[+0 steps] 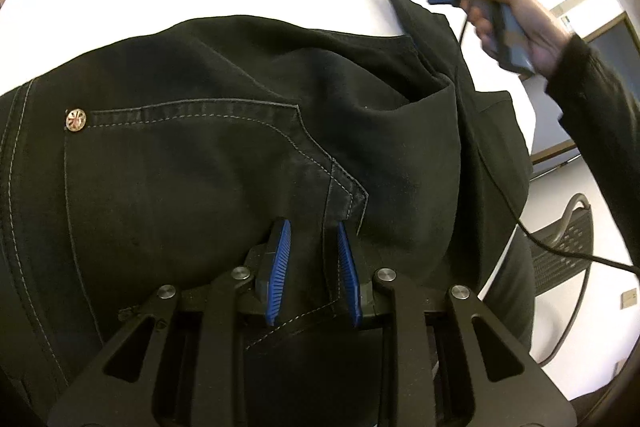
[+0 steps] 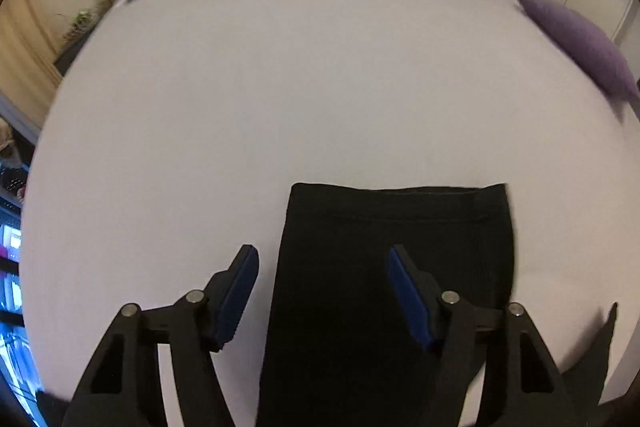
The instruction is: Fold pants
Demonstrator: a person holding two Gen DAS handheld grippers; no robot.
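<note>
Left gripper (image 1: 310,269) fingers narrow, pinching pants (image 1: 248,131) at pocket seam. Right gripper (image 2: 320,297) fingers wide, empty, above leg hem (image 2: 400,203); leg runs straight ahead on bed (image 2: 280,87).

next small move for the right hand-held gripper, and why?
Probably lower the right hand-held gripper and close it on the pant leg hem. Its jaws are open and empty above the leg end, while the left hand-held gripper already pinches the pants near the pocket.

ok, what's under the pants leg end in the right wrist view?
The pants leg end lies flat on the white bed sheet, which shows around it. Whatever sits directly beneath the fabric is covered. The right hand-held gripper hovers open above.
</note>
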